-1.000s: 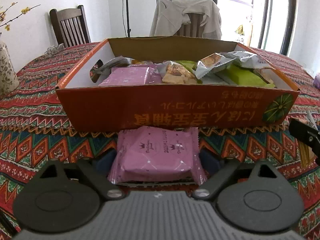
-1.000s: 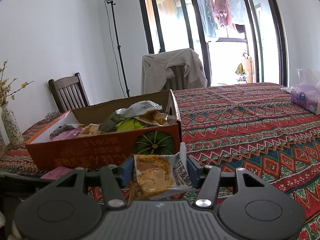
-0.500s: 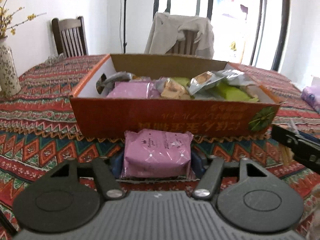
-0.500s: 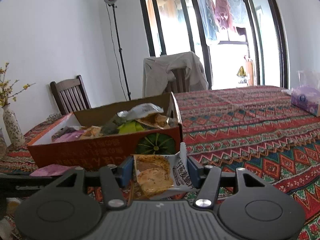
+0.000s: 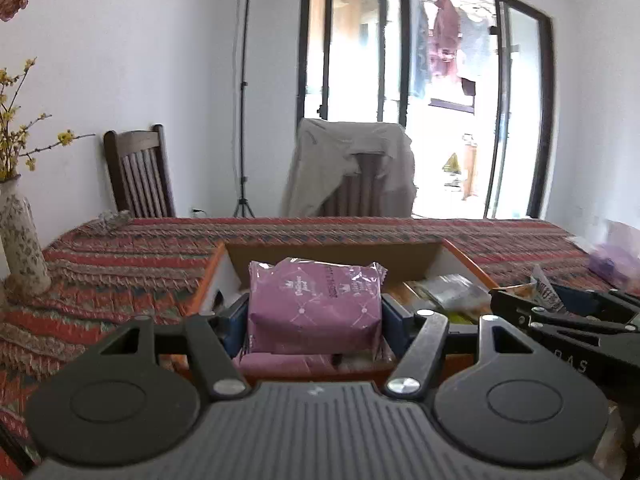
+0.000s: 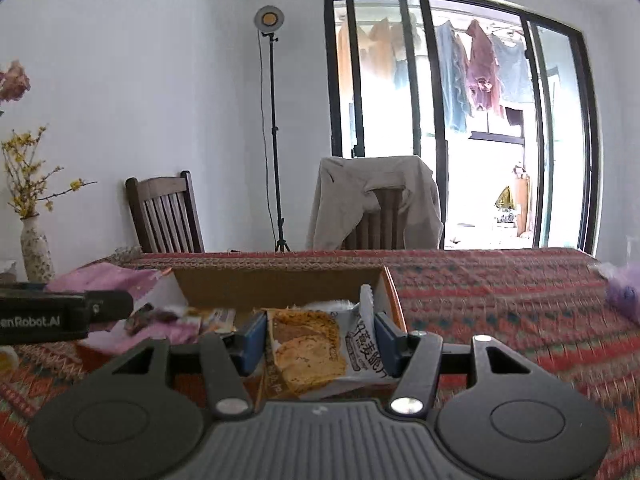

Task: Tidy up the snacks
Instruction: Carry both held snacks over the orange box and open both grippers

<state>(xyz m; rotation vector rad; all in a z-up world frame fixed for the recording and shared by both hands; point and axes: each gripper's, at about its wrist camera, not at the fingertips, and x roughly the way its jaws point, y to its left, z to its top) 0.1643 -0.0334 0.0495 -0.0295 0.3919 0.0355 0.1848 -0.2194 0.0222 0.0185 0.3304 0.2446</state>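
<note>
A second ago the flat purple foil snack packet [image 5: 314,306] lay on the patterned red woven tablecloth [image 5: 120,248] in front of the orange cardboard box [image 5: 466,264], with the left gripper [image 5: 314,316] spread wide around it; now the blue pads are narrowed onto its two sides and the packet has been lifted, sitting in the lower centre of the left wrist view above the box's near edge, with the open interior behind it. The right gripper [image 6: 320,340] has risen too, its grip unchanged: its pads are pressed on a clear crinkly cracker packet printed with golden biscuits [image 6: 308,352], which sits in the lower centre of the right wrist view, over the box's right end. In that view the purple packet also shows at the left edge, raised beside the box. The box interior already holds mixed wrappers [image 5: 448,292]. Both snacks seem clear of the table and poised over the box, so the step in hand looks like carrying them in; release would come next.
</note>
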